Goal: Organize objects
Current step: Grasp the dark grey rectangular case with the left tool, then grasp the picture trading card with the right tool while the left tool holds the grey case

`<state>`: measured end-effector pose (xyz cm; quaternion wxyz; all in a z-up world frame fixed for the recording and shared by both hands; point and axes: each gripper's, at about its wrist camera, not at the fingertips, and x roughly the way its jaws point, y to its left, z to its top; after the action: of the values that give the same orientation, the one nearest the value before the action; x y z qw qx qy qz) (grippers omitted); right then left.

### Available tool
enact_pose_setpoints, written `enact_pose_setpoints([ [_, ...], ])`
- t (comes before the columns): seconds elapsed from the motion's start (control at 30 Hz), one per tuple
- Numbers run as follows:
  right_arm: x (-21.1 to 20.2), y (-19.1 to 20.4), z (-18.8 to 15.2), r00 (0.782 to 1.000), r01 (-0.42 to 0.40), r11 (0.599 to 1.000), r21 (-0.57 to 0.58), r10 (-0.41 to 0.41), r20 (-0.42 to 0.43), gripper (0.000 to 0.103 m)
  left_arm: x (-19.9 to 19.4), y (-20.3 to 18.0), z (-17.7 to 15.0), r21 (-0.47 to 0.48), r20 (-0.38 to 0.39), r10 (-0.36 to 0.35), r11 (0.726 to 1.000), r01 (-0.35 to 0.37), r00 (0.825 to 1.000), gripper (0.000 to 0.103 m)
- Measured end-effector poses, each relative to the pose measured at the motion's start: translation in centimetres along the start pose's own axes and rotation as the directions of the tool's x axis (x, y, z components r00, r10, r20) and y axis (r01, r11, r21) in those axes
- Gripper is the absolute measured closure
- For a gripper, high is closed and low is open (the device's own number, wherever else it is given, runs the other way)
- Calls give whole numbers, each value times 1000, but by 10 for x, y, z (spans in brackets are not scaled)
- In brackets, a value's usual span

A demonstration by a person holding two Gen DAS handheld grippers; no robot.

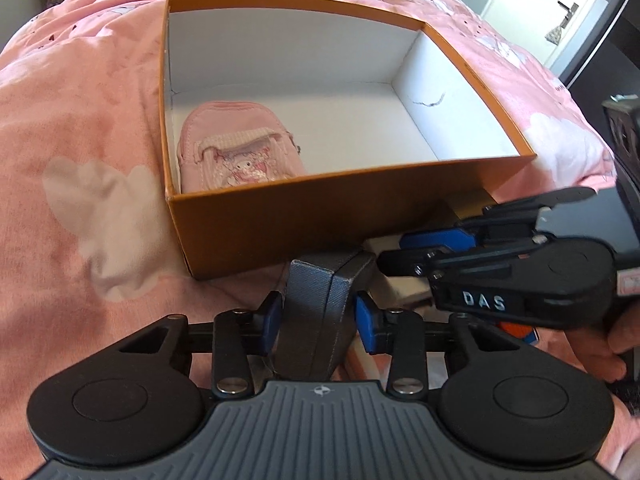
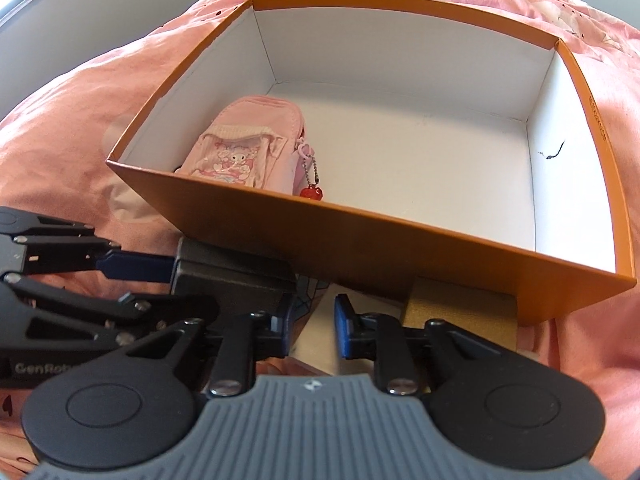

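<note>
Left claw (image 1: pixel 316 316) grips grey case (image 1: pixel 320 300) on bed (image 1: pixel 80 120) before box (image 1: pixel 320 220) | right claw (image 2: pixel 312 324) gapes over white item | pouch (image 2: pixel 244 152) boxed; rest likely still unpacked

We see an open orange cardboard box (image 1: pixel 320 216) with white walls on pink bedding, a small pink cartoon-print pouch (image 2: pixel 248 152) inside its corner, and a dark grey textured case (image 1: pixel 320 312) upright just outside its front wall.
</note>
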<state>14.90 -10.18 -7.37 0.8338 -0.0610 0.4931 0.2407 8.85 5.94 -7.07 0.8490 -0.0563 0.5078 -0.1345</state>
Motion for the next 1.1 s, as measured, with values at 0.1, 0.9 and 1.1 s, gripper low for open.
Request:
enact_pose_setpoints([
  [0.1,-1,0,-1,1000,-1,1000,2,1,0,79,-2,2,-4,12,-21,-11,1000,11,1000,61],
  [0.9,-12,-2,-1,996,-85,995,58,86,-15,78,-16,-13,-5,-72,-44,105,992,-108,994,66],
  [1.1,-23,4,9,979,-198,972,126,202,-27,66,-53,-3,1,-89,-14,148,985,-149,989,66],
])
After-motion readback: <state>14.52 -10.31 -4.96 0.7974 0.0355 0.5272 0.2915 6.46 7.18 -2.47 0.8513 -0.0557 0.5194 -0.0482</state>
